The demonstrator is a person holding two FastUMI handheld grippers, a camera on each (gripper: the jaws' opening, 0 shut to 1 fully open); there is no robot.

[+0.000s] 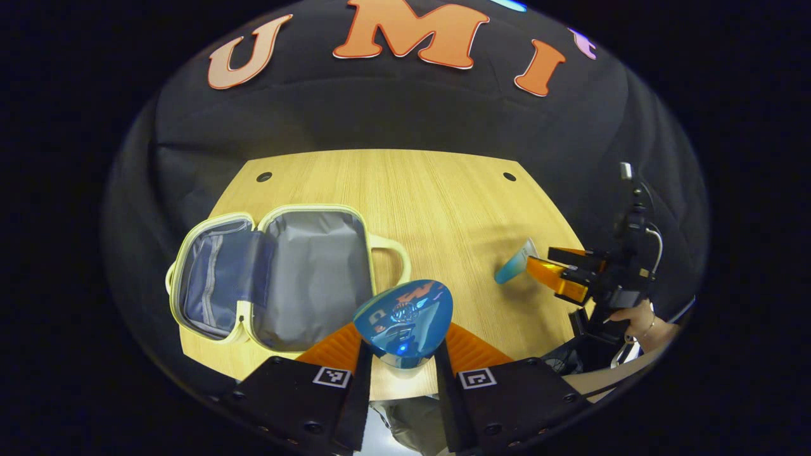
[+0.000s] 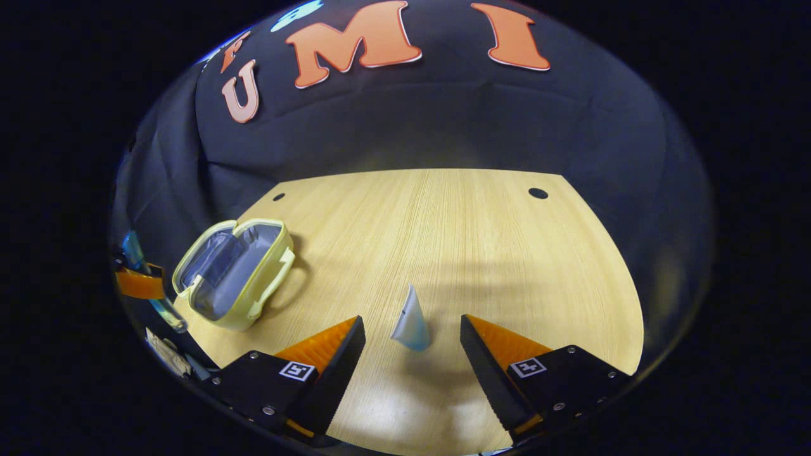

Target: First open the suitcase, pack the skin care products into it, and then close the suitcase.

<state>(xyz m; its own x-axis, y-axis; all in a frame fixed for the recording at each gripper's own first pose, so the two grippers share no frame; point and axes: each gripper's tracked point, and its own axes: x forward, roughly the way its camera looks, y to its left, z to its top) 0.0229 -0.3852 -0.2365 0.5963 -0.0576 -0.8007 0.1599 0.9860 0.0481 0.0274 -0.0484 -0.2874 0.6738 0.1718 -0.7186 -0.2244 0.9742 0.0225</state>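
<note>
My left gripper [image 1: 403, 335] is shut on a glossy blue bottle [image 1: 405, 316], held over the table's near edge just right of the suitcase. The pale yellow suitcase [image 1: 272, 278] lies open on the left of the wooden table [image 1: 443, 190], its grey lining bare. In the right gripper view, a small blue-and-white tube [image 2: 410, 323] stands upright between the fingers of my open right gripper [image 2: 412, 322], apart from both. The suitcase [image 2: 234, 272] lies far to the left there. The left gripper view shows the tube [image 1: 514, 265] with the right gripper [image 1: 542, 267] around it.
A person's hand [image 1: 640, 316] holds the right gripper at the table's right edge. Two round holes [image 1: 509, 176] sit near the table's far corners. Black cloth walls surround the table. The other gripper [image 2: 139, 283] with its bottle shows at the left rim of the right gripper view.
</note>
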